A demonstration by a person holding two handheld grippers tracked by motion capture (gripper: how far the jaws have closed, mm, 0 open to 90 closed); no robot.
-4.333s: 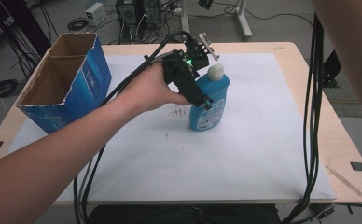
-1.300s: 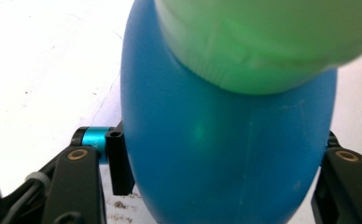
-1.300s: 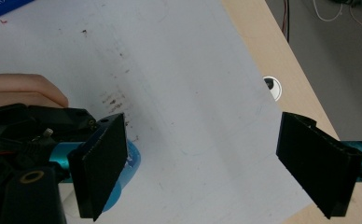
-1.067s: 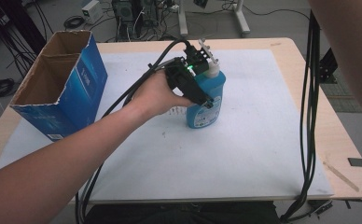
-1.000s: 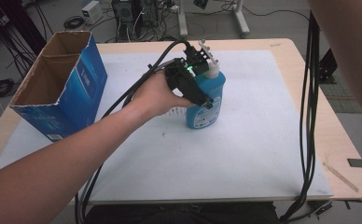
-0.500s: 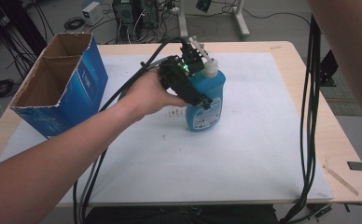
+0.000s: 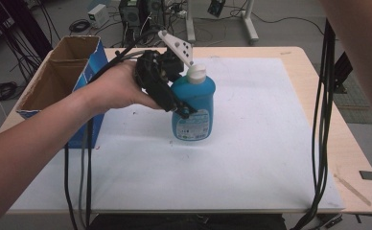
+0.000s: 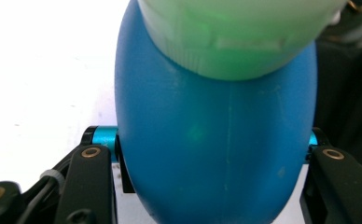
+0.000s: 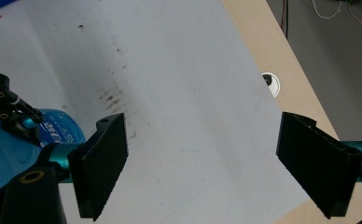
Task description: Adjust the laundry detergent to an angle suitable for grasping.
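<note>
Left gripper [image 7: 186, 103] clamping blue bottle [image 7: 193, 108], right gripper [image 9: 202, 163] wide

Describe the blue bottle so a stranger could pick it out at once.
On the white mat covering the table, right of the open cardboard box, stands the blue bottle. The left tongs clamp its sides. Its pale cap and printed label set it apart.

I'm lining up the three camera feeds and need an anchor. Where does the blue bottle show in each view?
High view: the blue bottle stands mid-table on the white sheet, clamped by the left gripper.
Left gripper view: it looms close between the jaws, cap at top.
Right gripper view: at the left edge, low, behind the near jaw.
Shared landmark: the white sheet beneath it.
</note>
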